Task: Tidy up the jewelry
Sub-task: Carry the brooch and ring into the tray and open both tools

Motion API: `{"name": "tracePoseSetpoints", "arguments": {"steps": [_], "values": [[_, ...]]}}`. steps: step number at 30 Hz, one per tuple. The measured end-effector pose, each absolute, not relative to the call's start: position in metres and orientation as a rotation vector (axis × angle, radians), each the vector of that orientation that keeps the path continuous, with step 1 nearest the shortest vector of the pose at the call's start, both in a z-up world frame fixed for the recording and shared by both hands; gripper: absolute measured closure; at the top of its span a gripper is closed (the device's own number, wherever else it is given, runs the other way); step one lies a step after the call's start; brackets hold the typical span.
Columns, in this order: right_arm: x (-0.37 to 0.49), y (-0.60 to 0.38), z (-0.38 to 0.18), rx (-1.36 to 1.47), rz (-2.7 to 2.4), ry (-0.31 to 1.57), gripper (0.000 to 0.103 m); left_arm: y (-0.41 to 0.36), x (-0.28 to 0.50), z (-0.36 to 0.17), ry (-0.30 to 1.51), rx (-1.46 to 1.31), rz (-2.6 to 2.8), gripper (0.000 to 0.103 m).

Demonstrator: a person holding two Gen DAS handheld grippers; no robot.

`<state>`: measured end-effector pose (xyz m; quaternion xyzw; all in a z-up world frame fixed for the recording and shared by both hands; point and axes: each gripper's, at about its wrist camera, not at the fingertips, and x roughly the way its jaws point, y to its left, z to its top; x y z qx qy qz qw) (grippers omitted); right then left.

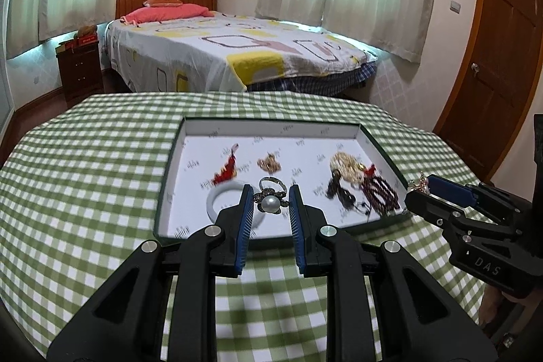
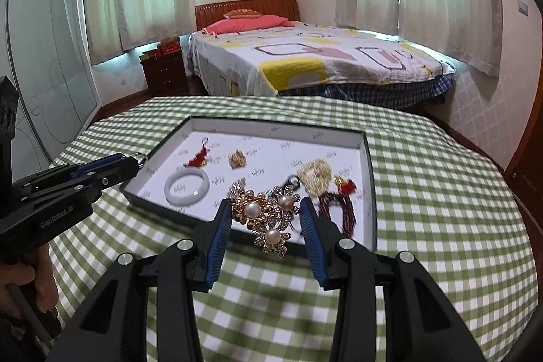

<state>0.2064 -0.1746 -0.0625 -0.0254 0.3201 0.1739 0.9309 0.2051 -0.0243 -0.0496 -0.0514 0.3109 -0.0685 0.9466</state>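
The left gripper (image 1: 270,202) sits at the lower middle of its own view, its two blue pads clamped on a pearl ring (image 1: 270,196): the flower-shaped head with the pearl is pinched between the tips, and the silver band stands up just behind them. The ring hangs above the near part of the tray (image 1: 364,138), a shallow dark-edged box with a white floor, which lies on the green checked tablecloth (image 1: 85,158).

The right gripper (image 2: 263,212) fills the lower middle of its view and is closed on a pearl brooch (image 2: 268,217), a cluster of gold and rhinestone flowers with three pearls. The cluster spans the gap from one pad to the other and droops below the tips, over the near edge of the tray (image 2: 368,158). In the left view this gripper comes in from the right edge, with a bit of the brooch at its tip (image 1: 419,184).

On the tray floor, a white bangle (image 2: 186,187) lies at the near left, a red tassel charm (image 2: 198,158) behind it, a small gold piece (image 2: 237,159) at the middle back, and a gold chain (image 2: 315,177) at the right, touching a heap of dark red beads (image 2: 341,206). A hand (image 2: 23,287) holds the left gripper's handle at the lower left of the right view.
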Motion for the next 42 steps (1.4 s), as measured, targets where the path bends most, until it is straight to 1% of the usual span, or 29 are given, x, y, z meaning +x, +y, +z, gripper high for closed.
{"name": "tracePoseSetpoints", "arguments": {"steps": [13,23,29,37,42], "values": [[0.247,-0.159,-0.039,-0.037,0.361,0.599,0.062,-0.004,0.244,-0.035,0.59,-0.091,-0.102,0.082],[0.295,-0.149,-0.029,-0.029,0.353,0.574,0.062,0.004,0.298,-0.027,0.566,-0.079,-0.082,0.082],[0.33,-0.143,-0.045,-0.025,0.342,0.614,0.062,0.004,0.338,-0.044,0.624,-0.084,-0.087,0.082],[0.37,-0.135,-0.088,-0.021,0.333,0.746,0.062,-0.004,0.377,-0.083,0.75,-0.072,-0.099,0.082],[0.383,-0.131,-0.102,-0.027,0.332,0.812,0.062,-0.002,0.395,-0.097,0.822,-0.075,-0.088,0.082]]}}
